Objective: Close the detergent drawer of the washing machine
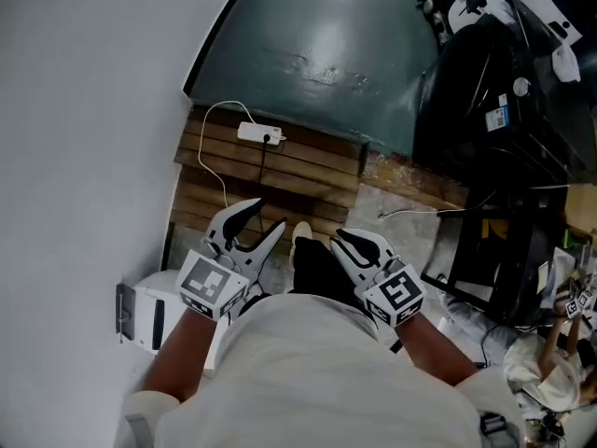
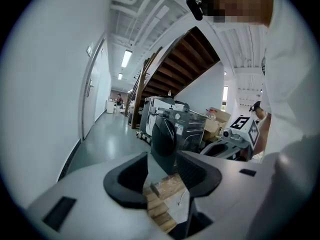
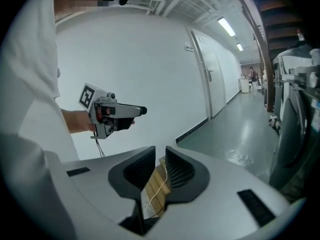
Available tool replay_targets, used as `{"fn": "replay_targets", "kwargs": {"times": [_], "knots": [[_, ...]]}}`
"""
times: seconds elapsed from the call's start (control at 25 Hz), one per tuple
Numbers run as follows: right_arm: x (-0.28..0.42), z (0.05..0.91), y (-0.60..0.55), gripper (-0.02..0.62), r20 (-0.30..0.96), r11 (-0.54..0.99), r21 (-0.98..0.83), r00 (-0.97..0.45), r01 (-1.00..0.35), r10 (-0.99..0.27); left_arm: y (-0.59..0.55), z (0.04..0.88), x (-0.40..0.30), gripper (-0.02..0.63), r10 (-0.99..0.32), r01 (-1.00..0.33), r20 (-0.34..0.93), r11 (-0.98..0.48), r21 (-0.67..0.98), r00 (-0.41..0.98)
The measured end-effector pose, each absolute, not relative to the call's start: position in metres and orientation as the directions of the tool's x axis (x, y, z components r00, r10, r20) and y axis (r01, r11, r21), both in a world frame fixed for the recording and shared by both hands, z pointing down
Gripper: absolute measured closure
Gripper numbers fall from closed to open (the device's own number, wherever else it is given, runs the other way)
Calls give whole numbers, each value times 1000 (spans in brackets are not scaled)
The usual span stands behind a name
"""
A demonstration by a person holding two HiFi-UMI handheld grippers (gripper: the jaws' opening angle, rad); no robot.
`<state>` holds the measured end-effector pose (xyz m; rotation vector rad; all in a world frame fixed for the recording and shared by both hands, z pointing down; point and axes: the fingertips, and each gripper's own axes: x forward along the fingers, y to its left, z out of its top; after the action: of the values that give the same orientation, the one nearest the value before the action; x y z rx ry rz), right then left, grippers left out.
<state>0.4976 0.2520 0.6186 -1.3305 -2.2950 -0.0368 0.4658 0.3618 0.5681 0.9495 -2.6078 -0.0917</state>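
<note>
A dark washing machine (image 2: 172,131) with a round door stands some way ahead in the left gripper view, among other appliances. Its detergent drawer cannot be made out. The same dark machines (image 1: 485,110) fill the head view's upper right, well away from both grippers. I hold both grippers close to my body, above the floor. My left gripper (image 1: 252,227) (image 2: 162,171) is open wide with nothing between its jaws. My right gripper (image 1: 350,241) (image 3: 160,166) keeps only a narrow gap, with nothing in it.
A wooden pallet (image 1: 270,171) lies on the floor under the grippers, with a white power strip (image 1: 259,134) and its cable on it. A white wall (image 1: 84,110) runs along the left. A white box (image 1: 154,315) sits low at the left. Green floor (image 1: 317,54) stretches ahead.
</note>
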Motion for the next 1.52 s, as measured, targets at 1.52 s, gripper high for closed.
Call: {"fn": "replay_targets", "kwargs": {"times": [1.52], "knots": [[56,442,274,549,469,827,-195,-690,527,551,363,409,-38,434,-863,-881,308,456,129,-401]]}}
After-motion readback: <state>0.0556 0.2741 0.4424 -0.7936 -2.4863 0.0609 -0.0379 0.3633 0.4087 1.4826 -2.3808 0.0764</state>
